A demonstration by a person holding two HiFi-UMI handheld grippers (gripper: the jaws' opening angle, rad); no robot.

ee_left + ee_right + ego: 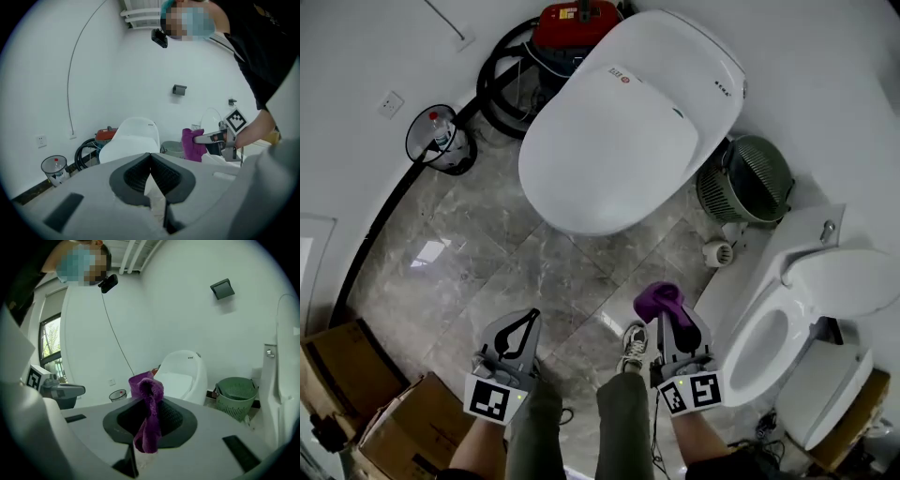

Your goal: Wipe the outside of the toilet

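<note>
A large white toilet (pixel 619 141) with its lid down stands ahead at the top centre, also seen as the toilet (pixel 131 139) and the toilet (pixel 183 373) in the two gripper views. A second toilet (pixel 773 339) with its seat raised is at the right. My right gripper (pixel 670 314) is shut on a purple cloth (pixel 661 300), held in the air left of that second toilet's bowl. The cloth (pixel 147 413) hangs folded between the jaws. My left gripper (pixel 528 319) is shut, holds nothing and hovers over the floor.
A green slatted basket (pixel 752 178) stands between the two toilets. A red vacuum (pixel 575 23) with a black hose sits behind the big toilet. A clear bin (pixel 441 139) stands at the left wall, and cardboard boxes (pixel 356 394) at bottom left. My shoe (pixel 634 345) is on the marble floor.
</note>
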